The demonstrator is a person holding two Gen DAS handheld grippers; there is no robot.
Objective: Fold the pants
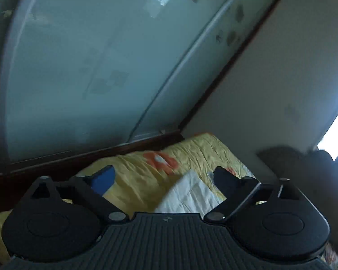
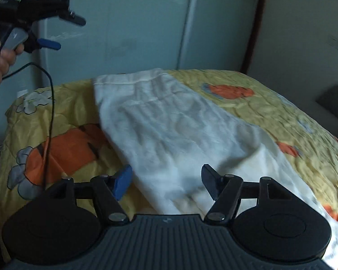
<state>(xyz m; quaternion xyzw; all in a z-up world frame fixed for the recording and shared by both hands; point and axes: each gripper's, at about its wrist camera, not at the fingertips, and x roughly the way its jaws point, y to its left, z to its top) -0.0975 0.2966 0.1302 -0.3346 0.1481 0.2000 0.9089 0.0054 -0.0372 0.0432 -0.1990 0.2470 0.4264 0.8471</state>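
The white pants (image 2: 169,130) lie lengthwise on the yellow bedspread (image 2: 281,112), apparently halved once, further folds remaining. Both the left gripper (image 2: 67,32) and right gripper (image 2: 166,180) hover with jaws spread, holding nothing.

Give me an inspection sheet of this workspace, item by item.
Surface: bed with a yellow quilt printed with orange and grey flowers, wrinkled.
Job's things: white pants lying lengthwise on the quilt, waistband at the far end, creased.
Clutter: nothing seen on the quilt besides the pants.
Grippers: left gripper held up in the air by a hand, open and empty; right gripper low over the near end of the pants, fingers apart, holding nothing.
Cables: black cable hangs from the left gripper down over the quilt.
Surroundings: frosted glass doors, pale wall, dark cushion at right.
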